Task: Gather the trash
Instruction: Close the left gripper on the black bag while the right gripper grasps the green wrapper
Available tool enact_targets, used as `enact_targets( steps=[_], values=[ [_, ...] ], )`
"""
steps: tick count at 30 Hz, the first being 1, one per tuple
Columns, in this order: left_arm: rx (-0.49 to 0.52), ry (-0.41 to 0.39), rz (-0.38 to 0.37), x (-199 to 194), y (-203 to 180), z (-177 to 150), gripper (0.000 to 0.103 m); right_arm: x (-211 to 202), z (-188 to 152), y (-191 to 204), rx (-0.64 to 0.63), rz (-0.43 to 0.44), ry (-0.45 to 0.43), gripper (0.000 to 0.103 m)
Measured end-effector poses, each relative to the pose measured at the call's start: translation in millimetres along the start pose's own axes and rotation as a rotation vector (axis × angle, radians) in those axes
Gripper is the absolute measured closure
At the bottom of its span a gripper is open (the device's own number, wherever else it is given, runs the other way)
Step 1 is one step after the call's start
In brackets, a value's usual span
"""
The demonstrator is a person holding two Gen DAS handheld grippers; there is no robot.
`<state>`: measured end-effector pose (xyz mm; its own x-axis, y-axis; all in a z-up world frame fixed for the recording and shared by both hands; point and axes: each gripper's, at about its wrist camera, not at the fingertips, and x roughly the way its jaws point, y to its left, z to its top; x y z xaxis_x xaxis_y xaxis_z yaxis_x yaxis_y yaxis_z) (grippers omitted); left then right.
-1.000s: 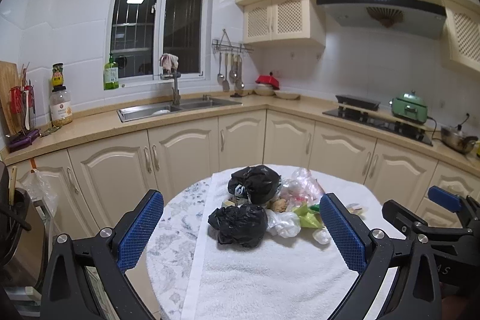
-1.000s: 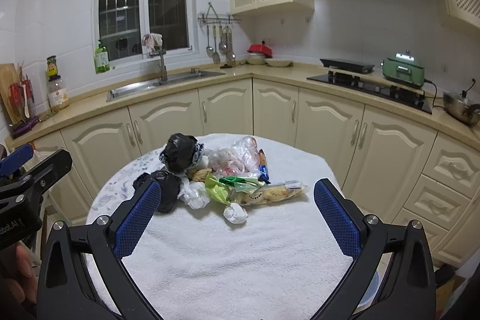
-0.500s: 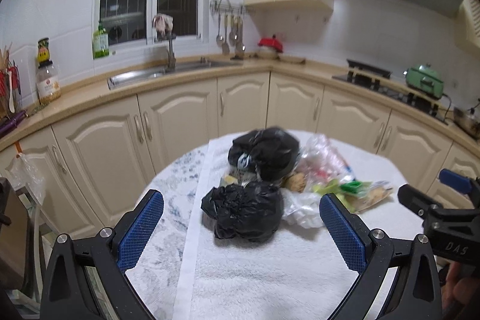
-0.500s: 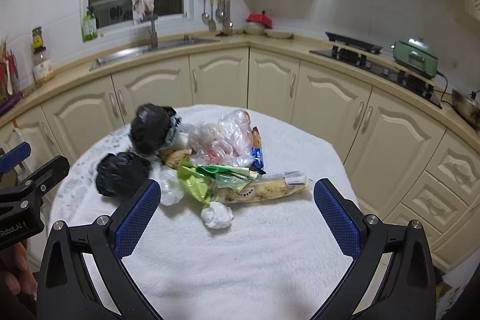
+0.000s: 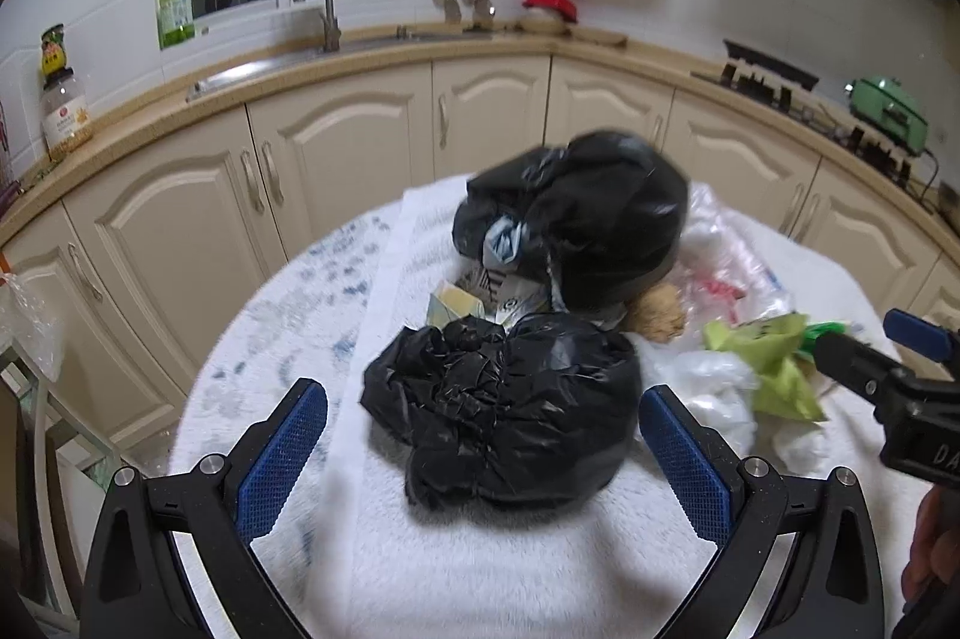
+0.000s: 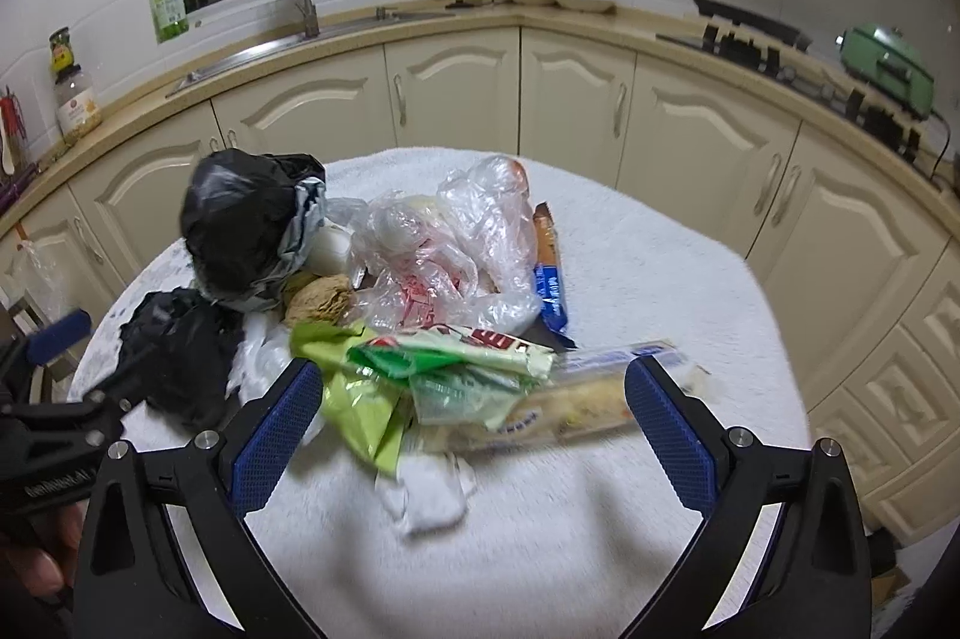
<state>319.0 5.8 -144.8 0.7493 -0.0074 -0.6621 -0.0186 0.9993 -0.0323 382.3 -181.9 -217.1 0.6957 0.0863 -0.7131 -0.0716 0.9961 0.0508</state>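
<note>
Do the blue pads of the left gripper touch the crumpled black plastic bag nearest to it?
Apart. Left wrist view: white towel shows between each pad and the crumpled black plastic bag.

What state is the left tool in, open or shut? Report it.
Open. The left tool has its blue pads spread wide on either side of the crumpled black bag, with gaps showing; neither pad touches it.

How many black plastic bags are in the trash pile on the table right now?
2. The near black bag lies crumpled between the left gripper's open jaws; the far black bag sits bulging behind it. Others may be hidden under the pile.
</note>
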Motion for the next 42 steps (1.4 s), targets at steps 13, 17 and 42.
enact_targets(
  steps=[13, 17, 42],
  values=[
    [-0.005, 0.015, -0.062, 37.6, 1.5, 0.4, 0.005, 38.8, 3.7, 2.3, 0.001, 0.093, 0.078, 0.027],
    [-0.003, 0.008, -0.075, 34.3, 1.5, -2.2, 0.01, 42.6, 2.6, 3.0, -0.02, 0.109, 0.088, 0.035],
    [-0.068, -0.011, -0.104, 14.0, 18.8, -6.5, 0.018, 36.9, -2.5, 11.5, -0.072, 0.198, 0.081, 0.053]
  ],
)
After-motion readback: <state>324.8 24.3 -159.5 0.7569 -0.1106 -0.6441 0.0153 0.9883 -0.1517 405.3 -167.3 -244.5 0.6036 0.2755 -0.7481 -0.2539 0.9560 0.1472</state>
